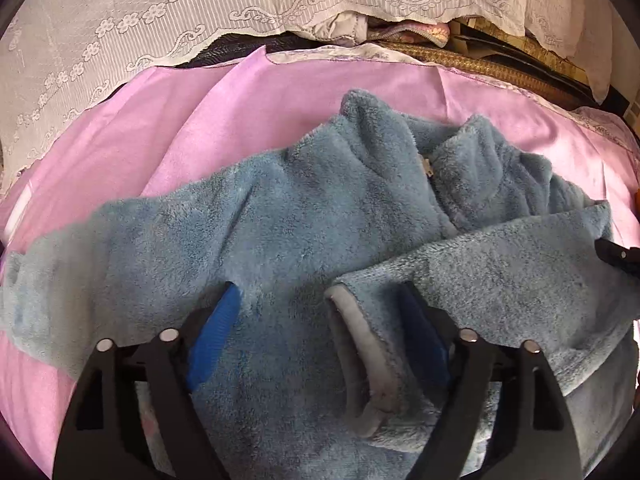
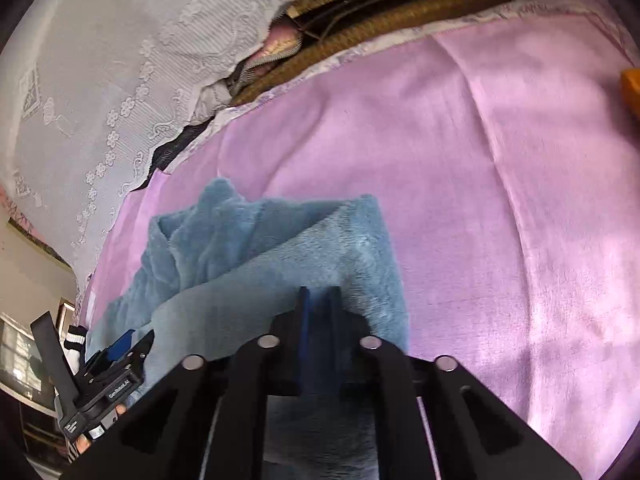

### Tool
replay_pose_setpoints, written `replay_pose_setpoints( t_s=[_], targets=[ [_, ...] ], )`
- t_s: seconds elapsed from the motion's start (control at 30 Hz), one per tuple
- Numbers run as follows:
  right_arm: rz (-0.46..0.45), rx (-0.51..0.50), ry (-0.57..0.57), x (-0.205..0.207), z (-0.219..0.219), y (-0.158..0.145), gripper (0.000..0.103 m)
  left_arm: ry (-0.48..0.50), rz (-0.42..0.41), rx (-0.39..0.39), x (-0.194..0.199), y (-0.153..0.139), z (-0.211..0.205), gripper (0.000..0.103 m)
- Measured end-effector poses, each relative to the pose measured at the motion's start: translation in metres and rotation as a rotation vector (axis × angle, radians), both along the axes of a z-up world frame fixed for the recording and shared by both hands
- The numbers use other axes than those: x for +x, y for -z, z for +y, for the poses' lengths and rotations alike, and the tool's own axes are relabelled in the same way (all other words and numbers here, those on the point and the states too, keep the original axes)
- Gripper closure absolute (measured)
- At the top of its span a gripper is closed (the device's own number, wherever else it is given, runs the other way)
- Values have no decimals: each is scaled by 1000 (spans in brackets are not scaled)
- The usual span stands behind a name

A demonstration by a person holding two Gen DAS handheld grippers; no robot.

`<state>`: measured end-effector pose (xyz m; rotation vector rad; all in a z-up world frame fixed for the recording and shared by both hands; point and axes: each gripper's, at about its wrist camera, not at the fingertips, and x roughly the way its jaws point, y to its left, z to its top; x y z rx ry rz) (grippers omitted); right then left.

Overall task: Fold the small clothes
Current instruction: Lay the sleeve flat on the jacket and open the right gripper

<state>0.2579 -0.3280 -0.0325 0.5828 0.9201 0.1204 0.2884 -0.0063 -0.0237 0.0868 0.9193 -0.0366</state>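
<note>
A small blue fleece jacket [image 1: 304, 216] with a zip collar lies on a pink cloth [image 1: 168, 136]. Its right sleeve [image 1: 500, 276] is folded across the body, with the grey cuff [image 1: 360, 340] lying between my left gripper's fingers. My left gripper [image 1: 320, 300] is open over the jacket, its blue pads apart. In the right wrist view my right gripper [image 2: 320, 292] is shut on the jacket's fleece [image 2: 280, 256] at its right edge. The left gripper [image 2: 120, 348] also shows at that view's lower left.
The pink cloth [image 2: 480, 184] spreads wide to the right of the jacket. White lace fabric [image 1: 120, 20] and a woven mat [image 1: 480, 64] lie beyond its far edge. An orange object [image 2: 630, 88] sits at the far right.
</note>
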Motion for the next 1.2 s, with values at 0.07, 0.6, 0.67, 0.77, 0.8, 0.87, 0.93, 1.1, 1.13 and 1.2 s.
replay_pose_setpoints(
  t_s=[0.07,0.6,0.67,0.77,0.8,0.87,0.93,1.1,1.13,1.2],
  targets=[
    [1,33,23,-5,-8,-1,103,-13,8,-20,2,1,4,13],
    [-55,-215,-106,-55,41,-11,103,165,-3,61,-23,-2,-56,4],
    [-54,-206,-110,-57,40,-12,103,153,36,-47,-17,0,-40,4],
    [-54,-198,-79,-63,39,-17,103,127,42,-101,-18,-4,-27,4],
    [-62,-197,-67,-65,41,-22,99,115,17,-96,-22,-9,-24,4],
    [-101,-223,-68,-64,50,-37,96,99,-54,-62,-29,-22,-20,4],
    [-123,-244,-92,-56,64,-48,88,74,-97,-18,-27,-31,-16,4],
    [-89,-227,-126,-14,84,-44,75,12,11,-4,-2,-3,0,4],
    [-66,-203,-130,-5,83,-38,75,13,23,-27,0,-1,4,4],
    [-33,-177,-123,8,77,-26,78,12,26,-46,2,-1,8,4]
  ],
)
